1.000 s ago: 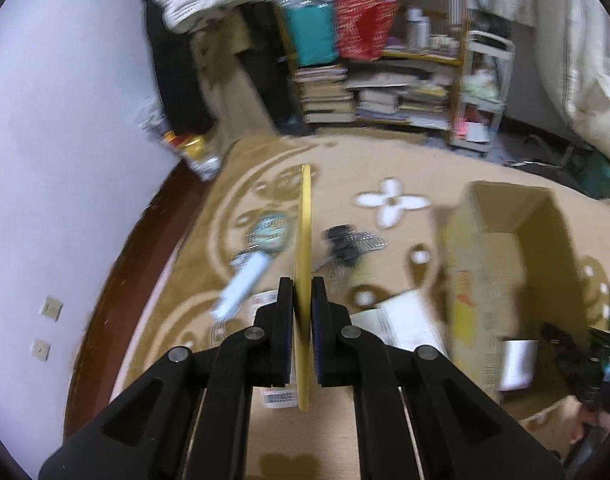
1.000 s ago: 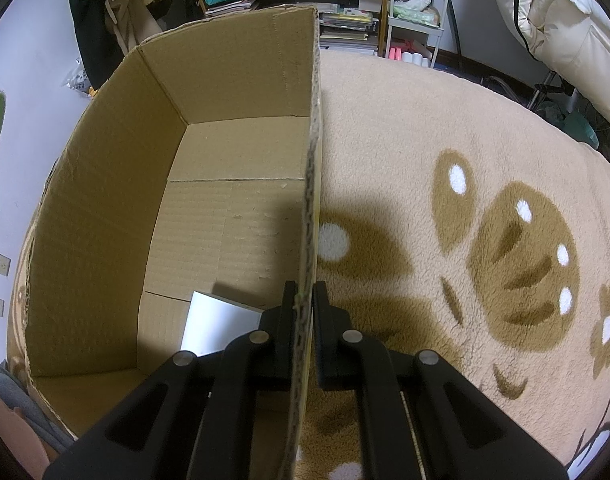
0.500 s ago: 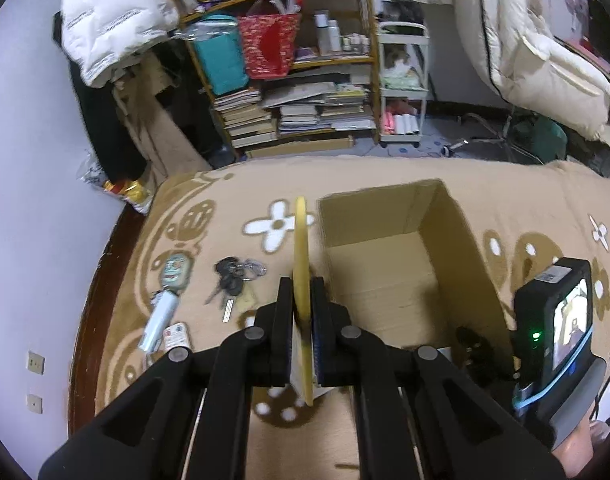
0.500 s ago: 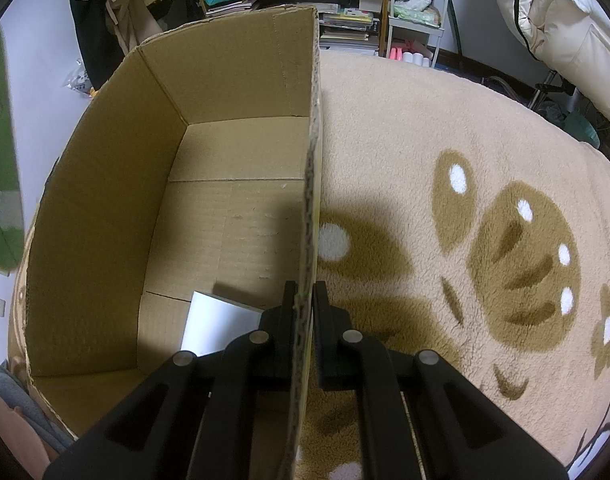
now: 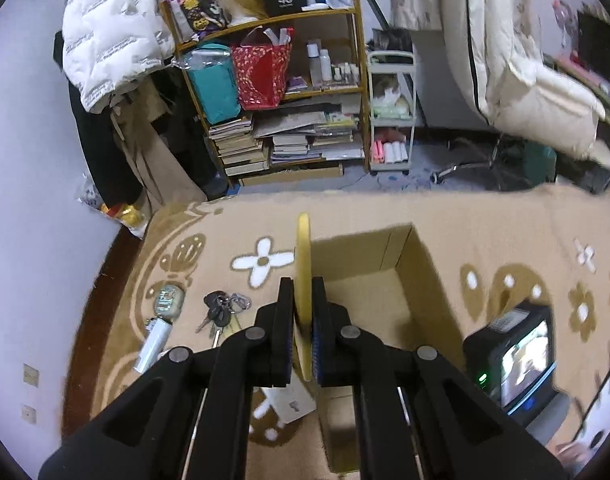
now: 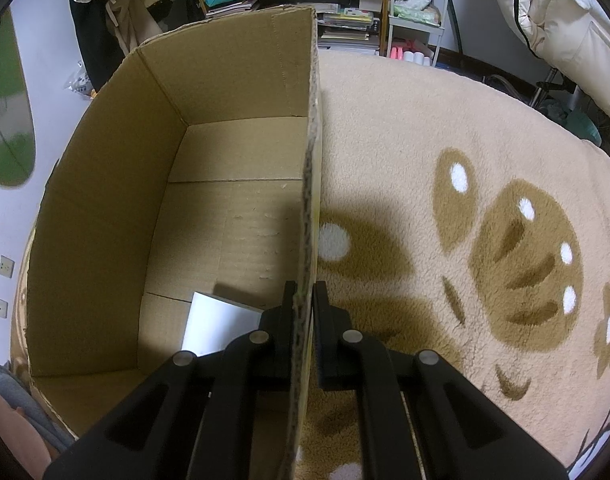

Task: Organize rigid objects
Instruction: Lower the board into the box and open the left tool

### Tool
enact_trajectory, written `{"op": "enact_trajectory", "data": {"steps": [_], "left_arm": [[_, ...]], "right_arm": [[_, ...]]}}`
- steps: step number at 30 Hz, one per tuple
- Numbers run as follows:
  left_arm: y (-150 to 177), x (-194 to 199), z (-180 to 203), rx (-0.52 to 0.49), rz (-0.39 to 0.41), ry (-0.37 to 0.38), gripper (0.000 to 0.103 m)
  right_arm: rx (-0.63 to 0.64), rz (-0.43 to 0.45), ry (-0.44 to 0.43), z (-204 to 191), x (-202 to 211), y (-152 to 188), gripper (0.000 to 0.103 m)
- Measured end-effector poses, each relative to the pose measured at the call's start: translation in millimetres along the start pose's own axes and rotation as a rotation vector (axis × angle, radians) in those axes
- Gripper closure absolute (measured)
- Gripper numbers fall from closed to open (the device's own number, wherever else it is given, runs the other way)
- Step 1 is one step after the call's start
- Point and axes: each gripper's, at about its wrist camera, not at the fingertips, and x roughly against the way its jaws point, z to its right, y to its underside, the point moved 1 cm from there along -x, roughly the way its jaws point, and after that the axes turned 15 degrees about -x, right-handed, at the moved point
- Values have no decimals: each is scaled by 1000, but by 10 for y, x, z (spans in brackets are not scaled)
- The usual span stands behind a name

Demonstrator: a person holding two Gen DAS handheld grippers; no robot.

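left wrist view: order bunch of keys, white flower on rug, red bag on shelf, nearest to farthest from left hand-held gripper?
From the left hand-held gripper:
1. Bunch of keys, on the rug, left.
2. White flower, rug pattern, ahead-left.
3. Red bag, on the shelf, far back.

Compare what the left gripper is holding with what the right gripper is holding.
The left gripper pinches a thin yellow disc edge-on, lifted clear above the rug; the right gripper pinches the wall of the cardboard box, which sits on the rug. The disc is small and round; the box is large, brown and straight-edged. Both are thin, rigid edges clamped between shut jaws.
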Motion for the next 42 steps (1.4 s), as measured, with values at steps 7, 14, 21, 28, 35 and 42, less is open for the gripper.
{"op": "enact_trajectory", "data": {"steps": [7, 14, 21, 28, 35, 42], "left_arm": [[-39, 14, 29, 10, 24, 34, 96], [120, -253, 160, 0, -11, 84, 96], [260, -610, 278, -30, -89, 71, 96], [424, -847, 264, -25, -149, 49, 93], [416, -717, 56, -15, -133, 7, 74], [435, -462, -283, -21, -71, -67, 21]], "right_arm": [[0, 0, 0, 1, -2, 1, 95], [0, 0, 0, -1, -3, 2, 95], [0, -1, -1, -2, -4, 4, 95], [-6, -3, -10, 0, -2, -9, 94], [-5, -5, -15, -7, 7, 9, 94], [0, -5, -11, -2, 7, 4, 94]]}}
